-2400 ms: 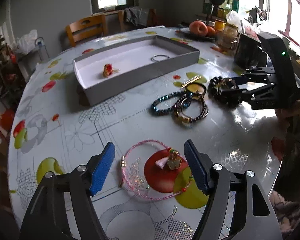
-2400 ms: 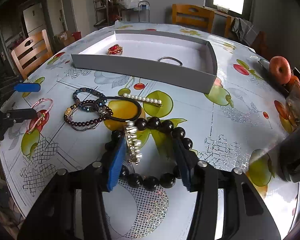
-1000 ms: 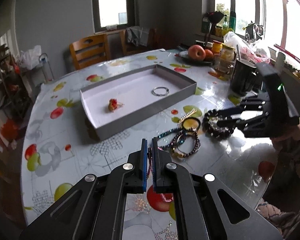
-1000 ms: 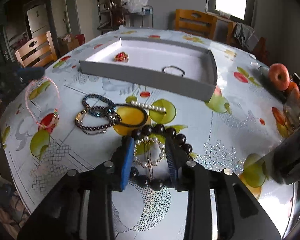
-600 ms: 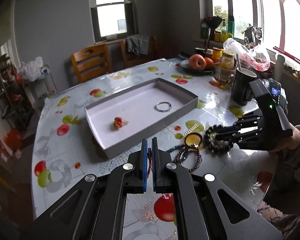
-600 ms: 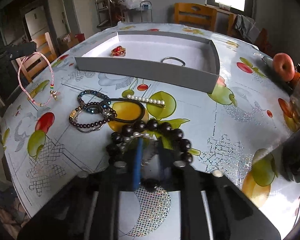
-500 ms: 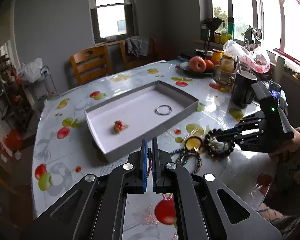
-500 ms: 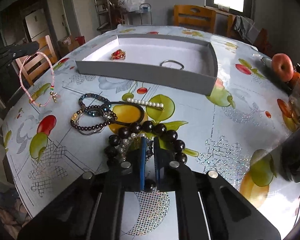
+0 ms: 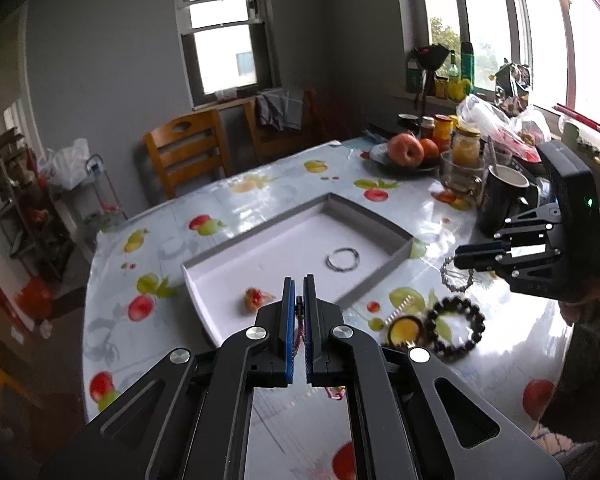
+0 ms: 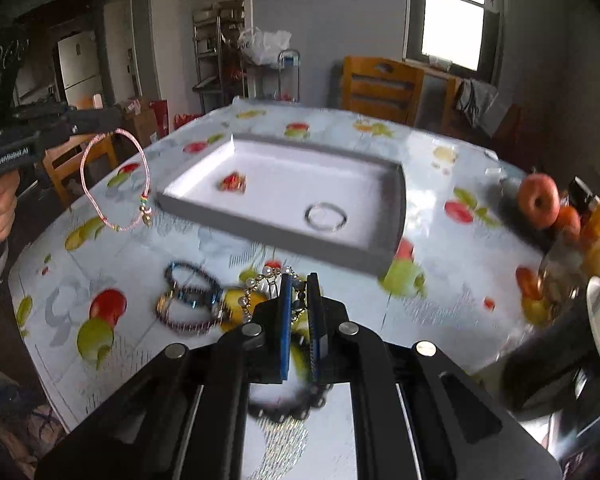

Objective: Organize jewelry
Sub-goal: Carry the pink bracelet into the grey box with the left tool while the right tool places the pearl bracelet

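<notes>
- Above the round table [image 9: 228,208] with its glossy fruit-print cloth, both tongs are raised and each grips a piece of jewelry.
- Left tongs [image 9: 298,312], blue-padded and black-framed, are clamped tight on a thin pink cord bracelet [image 10: 114,178]; in the right wrist view it hangs as an open loop with a small gold charm at its low end, clear of the table, at the far left.
- Right tongs [image 10: 300,312] are closed on a pearl-and-rhinestone hair clip [image 10: 260,284]; in the left wrist view it dangles as a sparkling curved piece [image 9: 456,278] under the tips.
- Shallow grey rectangular box with white floor [image 9: 396,258] sits mid-table; inside lie a silver ring-shaped bangle [image 9: 342,259] to the right and a small red-and-gold ornament [image 9: 253,297] to the left.
- Near the box on the table lie a black large-bead bracelet [image 9: 456,326], a blue-bead bracelet [image 10: 192,280] and a dark purple bead bracelet [image 10: 184,318], the last two touching.
</notes>
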The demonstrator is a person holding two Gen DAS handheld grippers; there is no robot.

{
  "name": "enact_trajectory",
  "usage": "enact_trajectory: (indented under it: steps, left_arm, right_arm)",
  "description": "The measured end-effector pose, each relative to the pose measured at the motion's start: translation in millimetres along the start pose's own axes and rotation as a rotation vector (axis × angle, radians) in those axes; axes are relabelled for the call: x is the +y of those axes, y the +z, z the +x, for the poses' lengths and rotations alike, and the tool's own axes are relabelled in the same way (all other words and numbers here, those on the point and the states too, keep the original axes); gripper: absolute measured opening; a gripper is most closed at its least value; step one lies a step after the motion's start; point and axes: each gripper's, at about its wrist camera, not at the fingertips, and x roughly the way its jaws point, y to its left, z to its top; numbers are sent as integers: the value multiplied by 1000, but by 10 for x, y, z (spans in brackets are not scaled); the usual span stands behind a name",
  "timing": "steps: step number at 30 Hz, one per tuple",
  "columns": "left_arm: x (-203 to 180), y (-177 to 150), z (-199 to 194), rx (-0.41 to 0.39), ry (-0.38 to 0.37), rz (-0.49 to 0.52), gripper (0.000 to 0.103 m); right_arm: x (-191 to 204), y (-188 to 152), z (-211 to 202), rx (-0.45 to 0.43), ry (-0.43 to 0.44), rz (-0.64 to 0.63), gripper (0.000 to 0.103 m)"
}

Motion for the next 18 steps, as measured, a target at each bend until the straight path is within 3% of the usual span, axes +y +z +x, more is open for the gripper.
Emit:
enact_trajectory:
  steps: [10,18]
  left_arm:
    - [251,407,350,-36,26,-38,5]
    - [330,545,848,-18,42,-75,5]
  right_arm:
    - [-195,567,594,-2,21,44,7]
    - [-251,714,1141,49,33,73,7]
